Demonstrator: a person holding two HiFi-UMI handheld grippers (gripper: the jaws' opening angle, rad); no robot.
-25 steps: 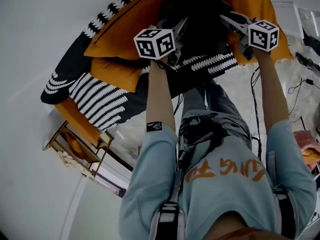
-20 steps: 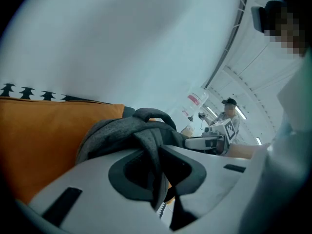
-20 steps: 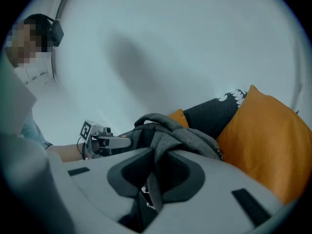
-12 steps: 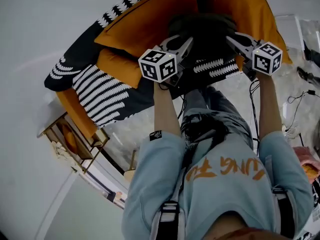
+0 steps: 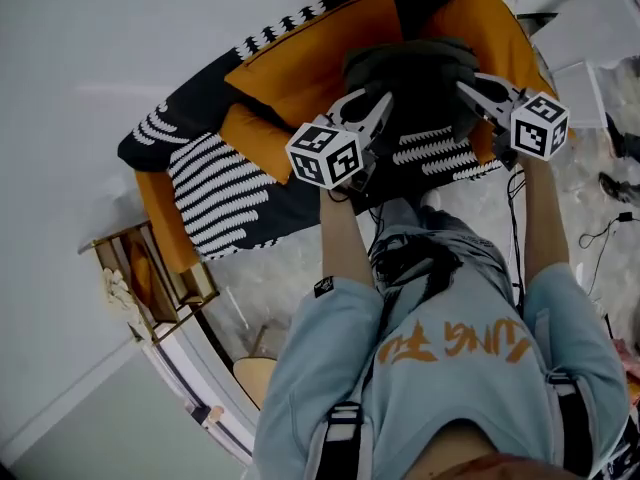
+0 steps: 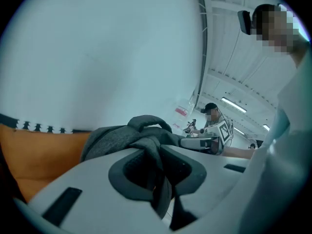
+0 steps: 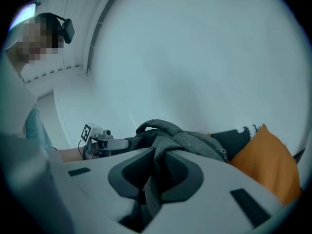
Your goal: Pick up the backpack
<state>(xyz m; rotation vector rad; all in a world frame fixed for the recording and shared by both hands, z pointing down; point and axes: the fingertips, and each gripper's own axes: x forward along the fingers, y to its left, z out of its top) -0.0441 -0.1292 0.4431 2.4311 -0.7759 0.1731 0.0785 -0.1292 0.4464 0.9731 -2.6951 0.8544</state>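
- I have the left gripper (image 5: pixel 375 108) and the right gripper (image 5: pixel 468 86) both raised in front of me, one at each side of the grey backpack (image 5: pixel 412 73).
- In the left gripper view the jaws are narrow. They are pinched on a fold of the backpack's grey fabric that runs down between the pads.
- Just beyond those jaws the bag's bulk bunches up, with its handle loop (image 6: pixel 146 123) standing on top.
- In the right gripper view the jaws are also close together, clamped on a grey strip of the backpack. A zip (image 7: pixel 222 152) shows on the bag's right side.
- Each gripper view catches the other gripper across the bag, level with it.
- From the head view the backpack hangs between the two grippers in front of the sofa (image 5: pixel 160 223), against its orange cushions (image 5: pixel 320 53).
- I cannot tell whether the bag's bottom touches the seat.
- A black-and-white patterned throw (image 5: pixel 215 193) lies over the sofa's seat and back, to the left of the bag in the head view.
- A small brass-framed side table (image 5: pixel 150 278) stands just beside the sofa's left end, near the white wall (image 5: pixel 80 118).
- Cables (image 5: pixel 600 233) trail over the pale floor (image 5: pixel 260 268) at the right edge of the head view.
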